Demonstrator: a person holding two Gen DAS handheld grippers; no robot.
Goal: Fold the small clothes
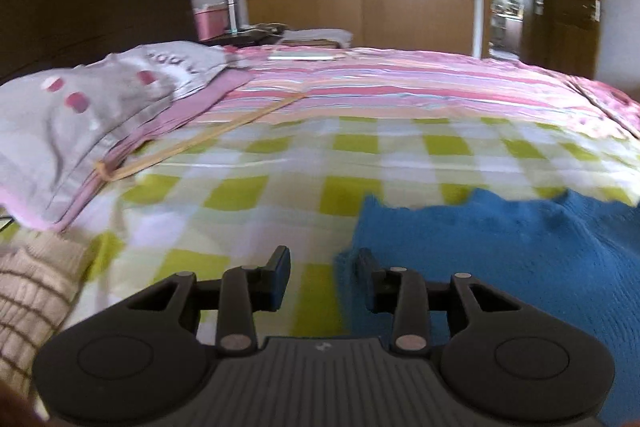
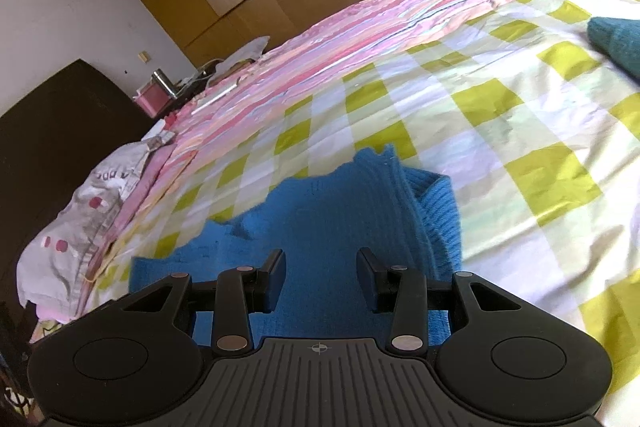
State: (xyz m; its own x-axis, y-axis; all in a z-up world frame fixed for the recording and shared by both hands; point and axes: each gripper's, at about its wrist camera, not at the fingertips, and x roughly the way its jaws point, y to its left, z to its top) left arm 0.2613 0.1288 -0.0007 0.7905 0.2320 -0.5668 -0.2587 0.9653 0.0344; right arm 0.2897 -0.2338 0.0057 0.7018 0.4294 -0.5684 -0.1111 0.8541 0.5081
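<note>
A: Wide view first: the bed (image 1: 360,155) with its green-checked sheet fills everything ahead of both grippers, and the blue knitted garment (image 2: 328,227) lies flat on it, right under the right gripper (image 2: 321,277) and off to the right-hand side of the left gripper (image 1: 324,277).

B: And both tools are empty, yes?

A: Both empty. The right one's jaws stand apart above the knit, nothing pinched. The left one's jaws are parted too, over the garment's left edge, one finger above sheet, the other above blue wool.

B: So what's the smart play here?

A: I'd say square it up before creasing. There's a ribbed part (image 2: 436,211) bunched just beyond the right gripper, to its right; that wants flattening, or the fold will come out lumpy. Take an edge on each side, only the knit, not the sheet below.

B: Anything nearby to snag?

A: The grey pillow (image 1: 80,131) sits well off to the left gripper's left. A second teal piece (image 2: 618,41) waits far ahead and to the right.
</note>
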